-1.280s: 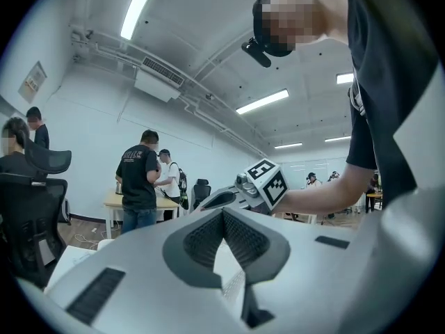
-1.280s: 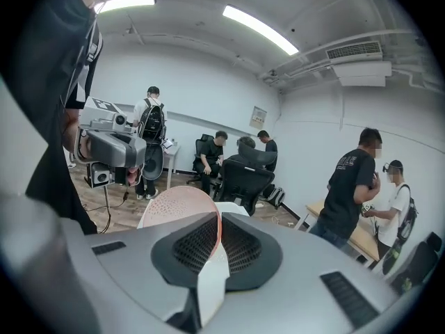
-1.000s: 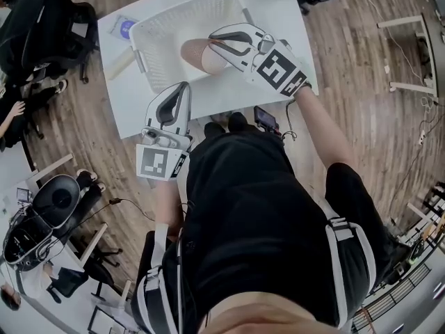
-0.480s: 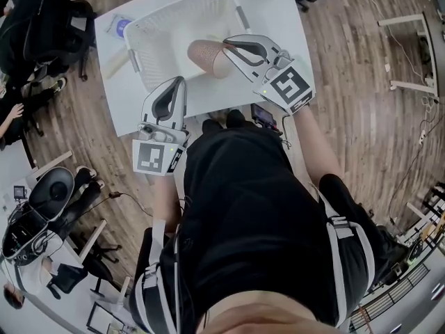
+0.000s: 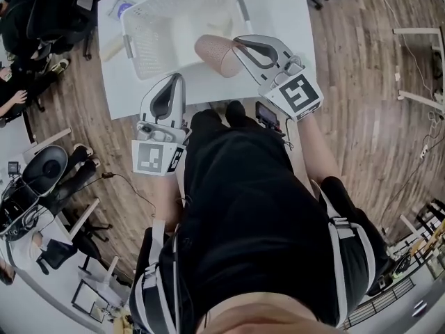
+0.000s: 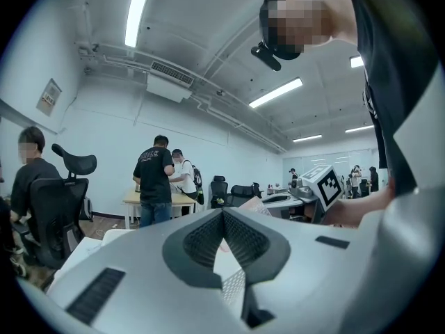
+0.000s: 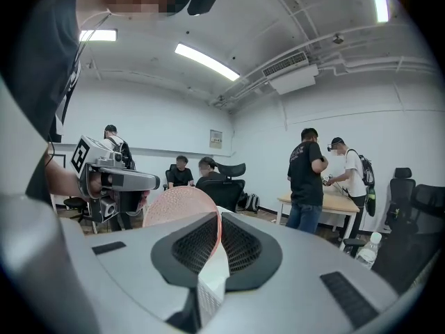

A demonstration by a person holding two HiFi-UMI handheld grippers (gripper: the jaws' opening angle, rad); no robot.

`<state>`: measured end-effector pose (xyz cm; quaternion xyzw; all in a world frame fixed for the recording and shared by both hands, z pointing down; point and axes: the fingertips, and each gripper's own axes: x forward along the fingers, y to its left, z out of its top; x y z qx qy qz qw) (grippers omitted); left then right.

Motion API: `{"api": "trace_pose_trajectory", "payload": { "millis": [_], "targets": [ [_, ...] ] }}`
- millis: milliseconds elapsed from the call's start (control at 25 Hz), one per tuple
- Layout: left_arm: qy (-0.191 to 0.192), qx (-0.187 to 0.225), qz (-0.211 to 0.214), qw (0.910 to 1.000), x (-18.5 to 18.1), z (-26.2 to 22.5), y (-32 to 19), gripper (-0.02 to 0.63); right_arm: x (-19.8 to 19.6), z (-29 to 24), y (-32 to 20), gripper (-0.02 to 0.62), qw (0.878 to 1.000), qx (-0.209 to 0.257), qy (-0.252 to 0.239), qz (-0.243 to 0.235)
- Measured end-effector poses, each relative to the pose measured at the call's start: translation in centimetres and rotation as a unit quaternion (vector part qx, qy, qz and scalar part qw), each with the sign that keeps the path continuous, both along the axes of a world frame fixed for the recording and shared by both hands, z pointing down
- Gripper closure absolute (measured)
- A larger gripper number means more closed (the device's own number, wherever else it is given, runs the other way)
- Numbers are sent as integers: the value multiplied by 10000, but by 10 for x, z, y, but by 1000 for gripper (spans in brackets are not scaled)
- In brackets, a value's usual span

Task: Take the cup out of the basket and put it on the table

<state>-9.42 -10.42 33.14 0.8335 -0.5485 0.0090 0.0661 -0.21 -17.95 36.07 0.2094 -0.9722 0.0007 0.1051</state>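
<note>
I record my right gripper (image 5: pixel 240 45) clenched on the pink cup's (image 5: pixel 217 53) rim, outside the white basket (image 5: pixel 139 42) at its five o'clock, over the table (image 5: pixel 281 12); left gripper (image 5: pixel 176 81) clenched, empty.

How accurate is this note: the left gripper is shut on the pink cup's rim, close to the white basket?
Wrong gripper. The right gripper is shut on the pink cup by its rim, close to the white basket. The right gripper view shows the rim pinched between its jaws; the left gripper holds nothing.
</note>
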Motion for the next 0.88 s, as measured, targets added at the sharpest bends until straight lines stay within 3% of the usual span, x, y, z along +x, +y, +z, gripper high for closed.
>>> {"api": "trace_pose_trajectory", "payload": {
  "millis": [480, 680, 880],
  "targets": [
    [-28, 2, 104, 9999, -9, 0, 43, 586, 2, -1, 37, 561, 9995, -52, -57, 312],
    [-16, 94, 251, 9996, -20, -3, 70, 586, -2, -3, 62, 561, 9985, -38, 30, 548],
    [3, 106, 492, 9987, -9, 0, 95, 586, 10, -10, 90, 561, 9963, 64, -146, 850]
  ]
}}
